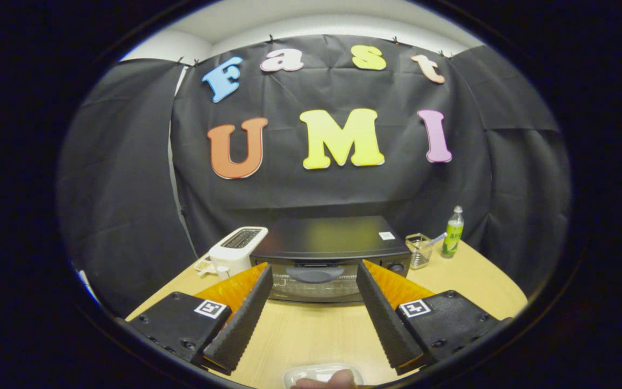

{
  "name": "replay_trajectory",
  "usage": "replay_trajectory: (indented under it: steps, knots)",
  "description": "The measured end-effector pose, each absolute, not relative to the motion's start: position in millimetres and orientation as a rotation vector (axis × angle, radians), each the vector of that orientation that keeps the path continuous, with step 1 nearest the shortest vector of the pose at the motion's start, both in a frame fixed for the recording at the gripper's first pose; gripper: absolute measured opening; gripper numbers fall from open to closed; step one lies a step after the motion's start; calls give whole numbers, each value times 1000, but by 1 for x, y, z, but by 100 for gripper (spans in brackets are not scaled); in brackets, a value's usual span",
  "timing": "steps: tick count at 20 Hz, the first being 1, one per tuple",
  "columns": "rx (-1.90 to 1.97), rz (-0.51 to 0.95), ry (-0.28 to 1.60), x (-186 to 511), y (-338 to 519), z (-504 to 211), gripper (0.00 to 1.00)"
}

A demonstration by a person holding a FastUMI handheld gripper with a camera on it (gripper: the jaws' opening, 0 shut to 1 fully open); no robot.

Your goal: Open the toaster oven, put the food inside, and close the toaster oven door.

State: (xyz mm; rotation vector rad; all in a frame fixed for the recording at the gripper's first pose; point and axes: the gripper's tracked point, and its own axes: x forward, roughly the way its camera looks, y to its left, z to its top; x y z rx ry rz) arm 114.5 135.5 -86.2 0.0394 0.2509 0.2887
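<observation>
**Gripper held wide before a closed toaster oven**

Gripper view: the gripper point(314, 310) hangs above the light wooden table point(311, 335) with its two ridged fingers point(241, 319) spread far apart and nothing between them but bare tabletop. Beyond the fingertips, toward the far edge of the table, stands the black boxy toaster oven point(330, 254), its glass door shut and upright, the curved handle point(315, 274) across the top of the door facing the gripper. A round control knob point(396, 267) sits at the right end of its front, partly hidden by the right finger.

Just beside the oven on its left is a white two-slot pop-up toaster point(237, 249), close to the table's far left edge. To the oven's right, near the far right edge, stand a small clear wire-mesh holder point(419, 249) with a thin utensil leaning out of it and, a little further right, a green plastic bottle with a clear cap point(453, 232).

At the near edge of the table, below and between the fingers, lies a pale, translucent oval dish point(319, 373); a fingertip of a person's hand point(326, 382) overlaps its near rim. What the dish holds cannot be made out.
</observation>
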Motion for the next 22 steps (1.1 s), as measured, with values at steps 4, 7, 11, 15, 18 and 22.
replay_trajectory:
  steps: [4,7,11,15,18,22]
  knots:
    - [11,265,189,69,117,-50,100]
    - [4,248,140,33,101,-27,100]
    - [-43,187,101,-3,73,-17,100]
    - [-54,180,118,-28,59,-24,100]
    - [-38,181,113,-41,54,-25,100]
    - [-37,178,122,-55,49,-32,100]
